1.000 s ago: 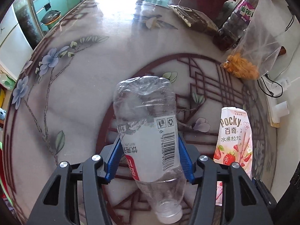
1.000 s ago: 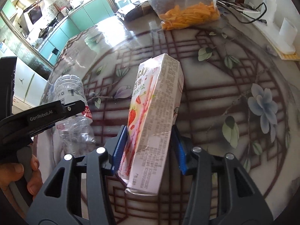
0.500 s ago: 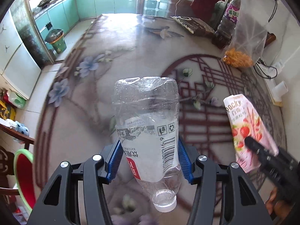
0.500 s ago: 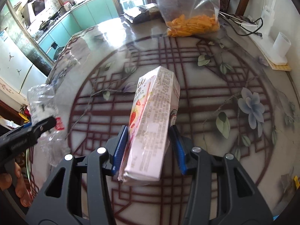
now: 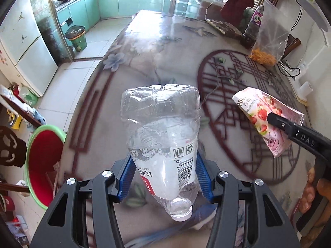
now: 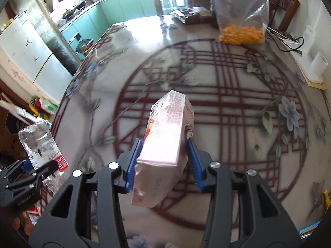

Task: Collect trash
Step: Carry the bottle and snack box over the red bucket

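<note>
Tabletop [image 5: 157,47]: one bottle [image 5: 163,144], one box [image 6: 165,142].

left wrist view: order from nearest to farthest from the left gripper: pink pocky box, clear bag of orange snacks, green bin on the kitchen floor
1. Pink Pocky box, right, held up by the other gripper.
2. Clear bag of orange snacks, far right of the table.
3. Green bin, upper left, beyond the table.

Bright daylight throughout, strongest from the far windows. White glare across the far end of the glossy worktop [image 6: 144,29], washing out its pattern. Motion blur on the near worktop [image 5: 99,111] and floor; bottle [image 5: 163,136] and box [image 6: 167,136] sharp. Heavy fisheye bending, dark vignette at the corners. Soft, faint shadows.
</note>
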A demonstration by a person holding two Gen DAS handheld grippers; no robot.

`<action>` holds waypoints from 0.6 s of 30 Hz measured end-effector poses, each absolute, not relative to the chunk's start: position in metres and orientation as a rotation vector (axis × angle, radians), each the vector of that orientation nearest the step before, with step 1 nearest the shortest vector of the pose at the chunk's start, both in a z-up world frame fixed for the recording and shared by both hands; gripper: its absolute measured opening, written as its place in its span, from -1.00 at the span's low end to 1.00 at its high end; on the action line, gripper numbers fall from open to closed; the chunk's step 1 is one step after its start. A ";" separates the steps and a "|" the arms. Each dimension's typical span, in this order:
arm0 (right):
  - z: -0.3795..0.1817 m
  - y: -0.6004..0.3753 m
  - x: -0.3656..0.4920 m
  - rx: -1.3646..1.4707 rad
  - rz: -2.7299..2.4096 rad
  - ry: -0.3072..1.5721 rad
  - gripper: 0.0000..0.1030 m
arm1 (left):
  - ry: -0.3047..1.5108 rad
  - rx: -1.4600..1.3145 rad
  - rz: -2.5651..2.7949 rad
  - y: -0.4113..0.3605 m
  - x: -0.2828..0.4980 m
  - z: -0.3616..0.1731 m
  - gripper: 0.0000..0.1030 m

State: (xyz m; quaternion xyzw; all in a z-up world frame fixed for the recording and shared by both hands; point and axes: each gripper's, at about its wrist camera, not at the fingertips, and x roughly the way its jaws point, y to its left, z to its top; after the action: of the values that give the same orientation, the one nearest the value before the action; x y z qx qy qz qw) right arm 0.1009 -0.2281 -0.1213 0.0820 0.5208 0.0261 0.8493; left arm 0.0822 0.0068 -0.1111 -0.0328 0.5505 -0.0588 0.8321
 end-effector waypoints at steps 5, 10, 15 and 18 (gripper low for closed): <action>-0.138 -0.220 0.083 0.170 0.068 1.178 -0.16 | 1.239 -0.106 -0.104 0.024 0.067 -0.132 0.00; -0.153 -0.219 0.078 0.162 0.049 1.231 0.27 | 1.280 -0.123 -0.073 0.029 0.062 -0.149 0.03; -0.159 -0.214 0.085 0.084 0.023 1.226 0.36 | 1.303 -0.102 -0.059 0.026 0.059 -0.162 0.32; -0.166 -0.211 0.091 0.044 0.031 1.245 0.13 | 1.311 -0.091 -0.073 0.020 0.056 -0.166 0.27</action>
State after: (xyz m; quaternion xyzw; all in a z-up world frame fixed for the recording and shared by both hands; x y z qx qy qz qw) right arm 0.0911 -0.2110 -0.1659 0.0204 0.5831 0.0145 0.8120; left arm 0.0563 0.0203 -0.1664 -0.0424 0.6093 -0.0338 0.7911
